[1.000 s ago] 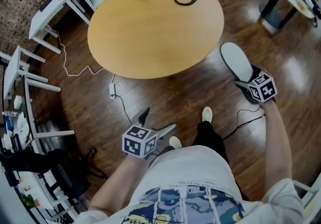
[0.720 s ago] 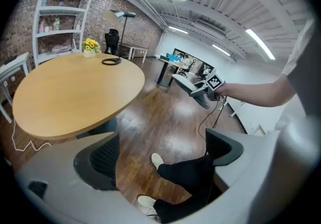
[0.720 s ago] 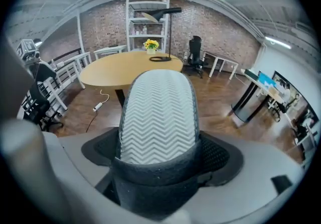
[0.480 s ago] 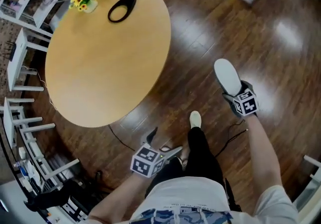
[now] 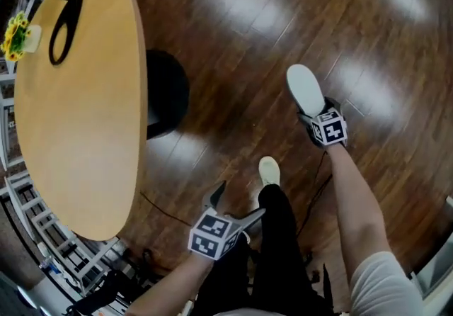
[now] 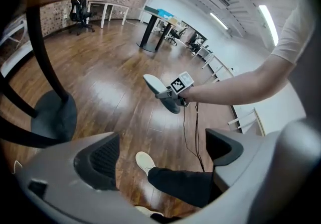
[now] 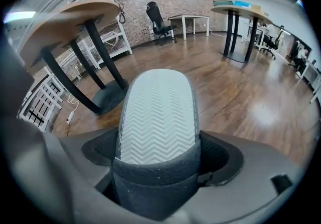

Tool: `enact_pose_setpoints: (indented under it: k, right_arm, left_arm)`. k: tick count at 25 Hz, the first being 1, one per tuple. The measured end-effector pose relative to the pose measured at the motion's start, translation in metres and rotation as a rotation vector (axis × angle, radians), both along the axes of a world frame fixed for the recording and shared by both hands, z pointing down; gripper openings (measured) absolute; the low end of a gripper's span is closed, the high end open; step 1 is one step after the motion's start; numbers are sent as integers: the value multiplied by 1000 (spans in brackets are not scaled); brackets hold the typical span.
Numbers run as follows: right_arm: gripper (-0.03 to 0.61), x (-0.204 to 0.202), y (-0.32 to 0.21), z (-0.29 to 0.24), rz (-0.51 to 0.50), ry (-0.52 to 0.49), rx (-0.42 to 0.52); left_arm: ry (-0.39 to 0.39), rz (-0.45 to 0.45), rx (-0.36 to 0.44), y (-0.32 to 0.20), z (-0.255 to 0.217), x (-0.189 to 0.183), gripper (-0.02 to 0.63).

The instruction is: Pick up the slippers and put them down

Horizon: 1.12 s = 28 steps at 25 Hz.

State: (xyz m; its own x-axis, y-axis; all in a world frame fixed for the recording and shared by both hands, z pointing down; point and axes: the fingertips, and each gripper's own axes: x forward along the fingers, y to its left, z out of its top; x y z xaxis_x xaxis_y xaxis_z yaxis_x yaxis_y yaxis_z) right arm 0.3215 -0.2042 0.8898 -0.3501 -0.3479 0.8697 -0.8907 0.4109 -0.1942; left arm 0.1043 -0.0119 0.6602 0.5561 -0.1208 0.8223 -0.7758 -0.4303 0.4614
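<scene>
A grey slipper (image 5: 306,89) with a white chevron sole is held above the wooden floor, sole up, toe pointing away. My right gripper (image 5: 313,118) is shut on its heel end; in the right gripper view the slipper (image 7: 158,117) fills the gap between both jaws of the right gripper (image 7: 158,165). My left gripper (image 5: 237,202) hangs low by the person's leg, open and empty. In the left gripper view the left gripper (image 6: 160,152) frames only floor and a leg, with the slipper (image 6: 156,87) seen farther off. No second slipper shows.
A round wooden table (image 5: 78,109) stands at the left on a black base (image 5: 166,95), carrying a black ring (image 5: 62,20) and yellow flowers (image 5: 15,35). The person's pale shoe (image 5: 269,169) and a black cable (image 5: 315,198) lie between the grippers. White racks (image 5: 42,265) stand lower left.
The view has swung right, so the table slid to the left edge. The right gripper still holds the slipper at about the same height. The left gripper stays open by the leg.
</scene>
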Motion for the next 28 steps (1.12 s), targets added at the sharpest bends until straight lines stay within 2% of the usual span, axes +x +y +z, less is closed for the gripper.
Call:
enact_pose_setpoints:
  k: [5,9,13,16,18,22,25,28]
  right_arm:
    - [499,-1,17,152,39,8,-60]
    - [501,-3,26,258,53,-2,-91]
    - [508,-3,44,331,76,-14,-148]
    - [512,0,57,362,61,-11,-161]
    - [554,0,62,369,63,-22,-165]
    - [572,-4,71,336,48,-23,-157]
    - [572,-13,90,271,55,-64,-164]
    - [571,-30,105,178,32,-117,-147]
  left_arm:
    - [30,40,-56,-6,86,21,534]
    - [43,20,-122,9,156,22,534]
    - [39,30,-176,41,207,7,534]
    - [26,21,-197,58,238,-2,534]
    - [32,3,-186,60,246,-4,534]
    - [54,-11,-156,61,224,-1,534]
    - [56,-2,-139,60,179,-2,534]
    - [53,-12,-114,54,126,-11,534]
